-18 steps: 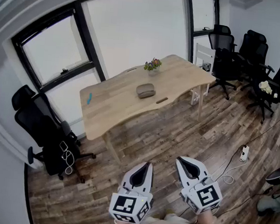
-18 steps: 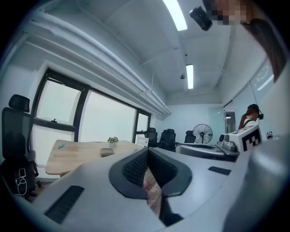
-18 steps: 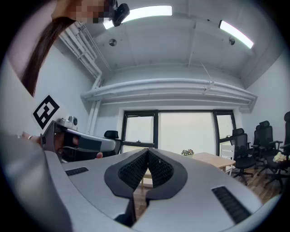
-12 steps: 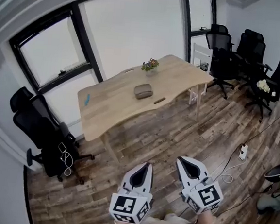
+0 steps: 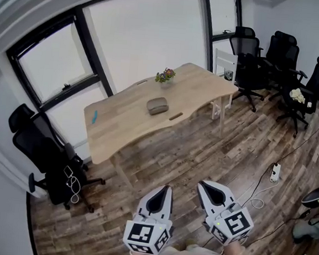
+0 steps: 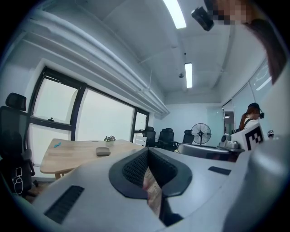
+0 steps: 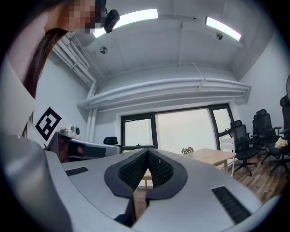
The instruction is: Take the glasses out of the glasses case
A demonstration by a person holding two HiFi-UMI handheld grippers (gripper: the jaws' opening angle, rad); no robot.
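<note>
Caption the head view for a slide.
Left claw and right claw shut, empty, far from glasses case on table.

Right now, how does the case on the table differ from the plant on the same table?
The case is grey, low and lies flat, and it seems closed; the plant stands upright and has coloured flowers. The case lies near the middle of the table; the plant stands nearer the edge by the window. Both rest on the table, apart from each other.

Both grippers are just held out low in front, side by side. Left gripper has its jaws closed, nothing in them; right gripper same deal.
</note>
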